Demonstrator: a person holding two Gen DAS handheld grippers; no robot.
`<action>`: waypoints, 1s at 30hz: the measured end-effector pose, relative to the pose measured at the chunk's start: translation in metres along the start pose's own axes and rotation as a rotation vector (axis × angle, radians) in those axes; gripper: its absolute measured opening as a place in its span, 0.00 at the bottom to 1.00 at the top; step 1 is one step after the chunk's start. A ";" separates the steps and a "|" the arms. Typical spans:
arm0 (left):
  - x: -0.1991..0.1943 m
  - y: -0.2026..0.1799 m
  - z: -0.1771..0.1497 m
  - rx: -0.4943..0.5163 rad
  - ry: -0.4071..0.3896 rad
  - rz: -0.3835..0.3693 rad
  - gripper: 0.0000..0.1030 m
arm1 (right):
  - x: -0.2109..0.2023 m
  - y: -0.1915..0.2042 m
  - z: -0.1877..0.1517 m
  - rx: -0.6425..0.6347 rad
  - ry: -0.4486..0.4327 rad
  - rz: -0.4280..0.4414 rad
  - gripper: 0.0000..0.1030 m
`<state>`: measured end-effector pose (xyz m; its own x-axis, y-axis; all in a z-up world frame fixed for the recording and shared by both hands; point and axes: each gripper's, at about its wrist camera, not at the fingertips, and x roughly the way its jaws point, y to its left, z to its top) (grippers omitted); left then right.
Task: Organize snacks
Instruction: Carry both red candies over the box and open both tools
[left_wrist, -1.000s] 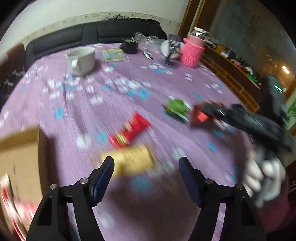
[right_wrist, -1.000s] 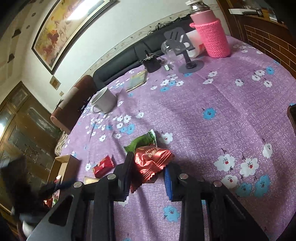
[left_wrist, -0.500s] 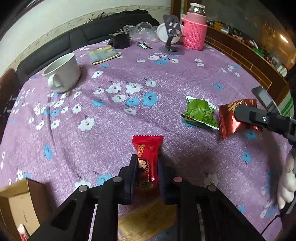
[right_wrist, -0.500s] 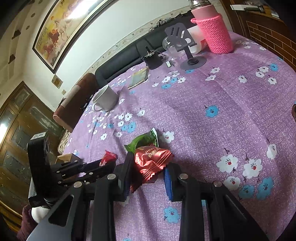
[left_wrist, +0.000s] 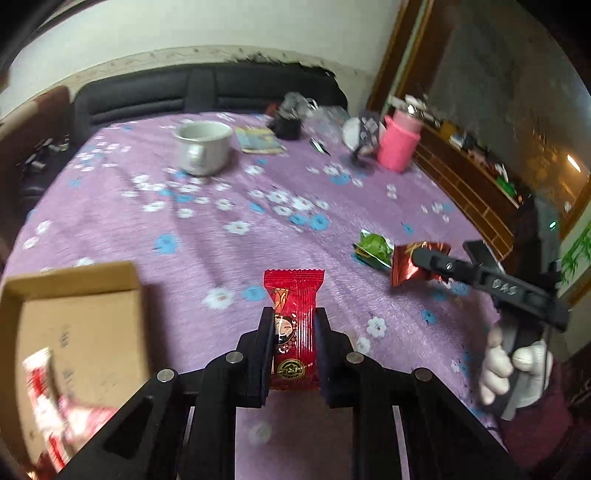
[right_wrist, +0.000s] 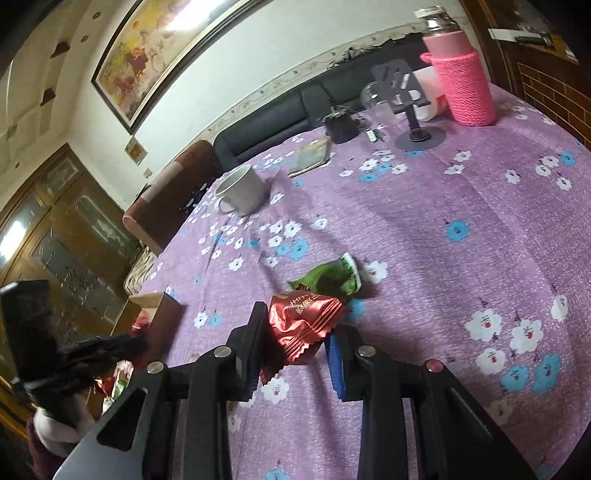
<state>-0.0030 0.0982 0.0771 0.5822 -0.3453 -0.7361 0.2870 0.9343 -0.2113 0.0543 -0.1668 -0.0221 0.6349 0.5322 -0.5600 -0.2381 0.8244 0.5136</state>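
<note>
My left gripper (left_wrist: 292, 325) is shut on a bright red snack packet (left_wrist: 293, 325) with a cartoon face, held above the purple flowered tablecloth (left_wrist: 221, 221). An open cardboard box (left_wrist: 74, 321) with red-and-white packets inside lies at lower left. My right gripper (right_wrist: 297, 328) is shut on a dark red foil snack (right_wrist: 303, 321), which also shows in the left wrist view as the foil snack (left_wrist: 406, 264). A green snack packet (right_wrist: 328, 278) lies on the cloth just beyond it, the same green packet (left_wrist: 373, 249) beside the right gripper's tip. A person's gloved hand (left_wrist: 513, 365) holds the right gripper.
A white mug (left_wrist: 203, 147), a small booklet (left_wrist: 258, 140), a black pot (left_wrist: 288, 123), a phone stand (right_wrist: 413, 110) and a pink knitted bottle (right_wrist: 461, 85) stand at the far side. A dark sofa (left_wrist: 207, 92) runs behind the table; wooden cabinets stand at right.
My left gripper closed on the red packet that lay on the cloth and lifted it, swinging left toward the box. The right gripper kept still, holding the foil snack.
</note>
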 end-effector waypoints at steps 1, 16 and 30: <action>-0.009 0.006 -0.003 -0.013 -0.013 0.011 0.20 | 0.002 0.003 -0.003 -0.010 0.008 0.001 0.28; -0.071 0.152 -0.065 -0.318 -0.069 0.155 0.20 | 0.032 0.142 -0.052 -0.220 0.181 0.157 0.28; -0.101 0.201 -0.090 -0.480 -0.147 0.134 0.59 | 0.122 0.271 -0.084 -0.377 0.310 0.176 0.29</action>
<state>-0.0731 0.3289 0.0513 0.7002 -0.1967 -0.6863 -0.1583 0.8946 -0.4180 0.0058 0.1377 -0.0058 0.3275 0.6541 -0.6818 -0.6065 0.6988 0.3792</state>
